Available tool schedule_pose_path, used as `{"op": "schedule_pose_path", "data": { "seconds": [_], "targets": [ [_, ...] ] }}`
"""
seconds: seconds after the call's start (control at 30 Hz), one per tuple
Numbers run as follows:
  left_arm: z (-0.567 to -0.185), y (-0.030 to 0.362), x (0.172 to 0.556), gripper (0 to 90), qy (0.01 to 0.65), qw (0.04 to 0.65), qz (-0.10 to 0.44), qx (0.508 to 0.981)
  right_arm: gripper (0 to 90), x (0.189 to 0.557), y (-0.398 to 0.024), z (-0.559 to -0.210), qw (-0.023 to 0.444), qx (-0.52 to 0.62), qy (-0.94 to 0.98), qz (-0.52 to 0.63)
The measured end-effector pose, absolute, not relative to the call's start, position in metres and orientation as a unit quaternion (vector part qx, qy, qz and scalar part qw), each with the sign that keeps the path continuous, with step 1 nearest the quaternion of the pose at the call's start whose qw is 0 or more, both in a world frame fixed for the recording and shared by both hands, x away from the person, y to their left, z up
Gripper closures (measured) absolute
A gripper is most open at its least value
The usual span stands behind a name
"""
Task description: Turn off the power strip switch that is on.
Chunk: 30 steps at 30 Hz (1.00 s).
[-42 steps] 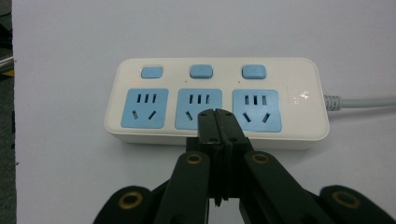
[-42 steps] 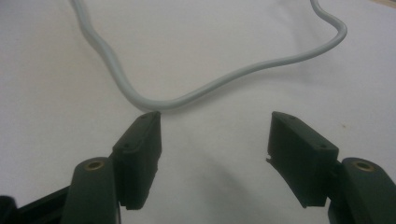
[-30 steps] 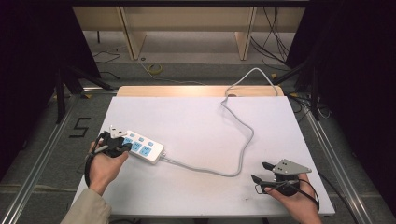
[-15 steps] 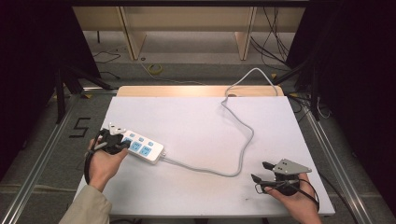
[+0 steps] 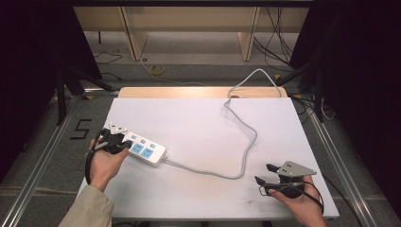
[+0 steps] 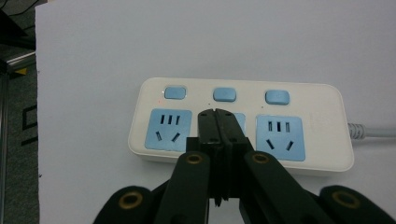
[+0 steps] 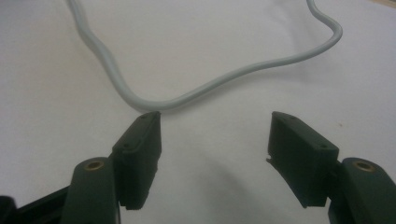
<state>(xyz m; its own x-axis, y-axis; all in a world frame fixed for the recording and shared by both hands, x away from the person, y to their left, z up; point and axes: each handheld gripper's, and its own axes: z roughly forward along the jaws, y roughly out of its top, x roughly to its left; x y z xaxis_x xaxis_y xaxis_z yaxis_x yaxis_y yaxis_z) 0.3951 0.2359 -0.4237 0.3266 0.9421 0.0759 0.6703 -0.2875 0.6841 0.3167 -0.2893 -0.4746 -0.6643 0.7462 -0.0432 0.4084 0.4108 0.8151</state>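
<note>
Pressing: left gripper (image 6: 218, 114) clenched over power strip (image 6: 322, 135), barely shifted | right gripper (image 7: 215, 133) released, unmoved

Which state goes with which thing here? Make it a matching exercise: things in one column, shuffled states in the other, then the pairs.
Things:
1. left gripper
2. right gripper
3. power strip
4. grey cord

States:
A. snakes across the white table to its far edge
B. jaws wide apart, nothing between them
C. jaws closed together over the middle socket
D. lies flat near the table's left side, three blue switches on top

Pairs: 1-C, 2-B, 3-D, 4-A
</note>
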Motion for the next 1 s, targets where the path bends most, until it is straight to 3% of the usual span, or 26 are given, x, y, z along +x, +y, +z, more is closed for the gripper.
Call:
{"op": "schedule_pose_path", "data": {
  "seconds": [1.0],
  "targets": [
    [-0.42, 0.239, 0.417, 90.0, 0.538, 0.264, 0.236, 0.765, 35.7, 0.317, -0.291, -0.475, 0.207, 0.354, 0.814, 0.411]
  ]
}}
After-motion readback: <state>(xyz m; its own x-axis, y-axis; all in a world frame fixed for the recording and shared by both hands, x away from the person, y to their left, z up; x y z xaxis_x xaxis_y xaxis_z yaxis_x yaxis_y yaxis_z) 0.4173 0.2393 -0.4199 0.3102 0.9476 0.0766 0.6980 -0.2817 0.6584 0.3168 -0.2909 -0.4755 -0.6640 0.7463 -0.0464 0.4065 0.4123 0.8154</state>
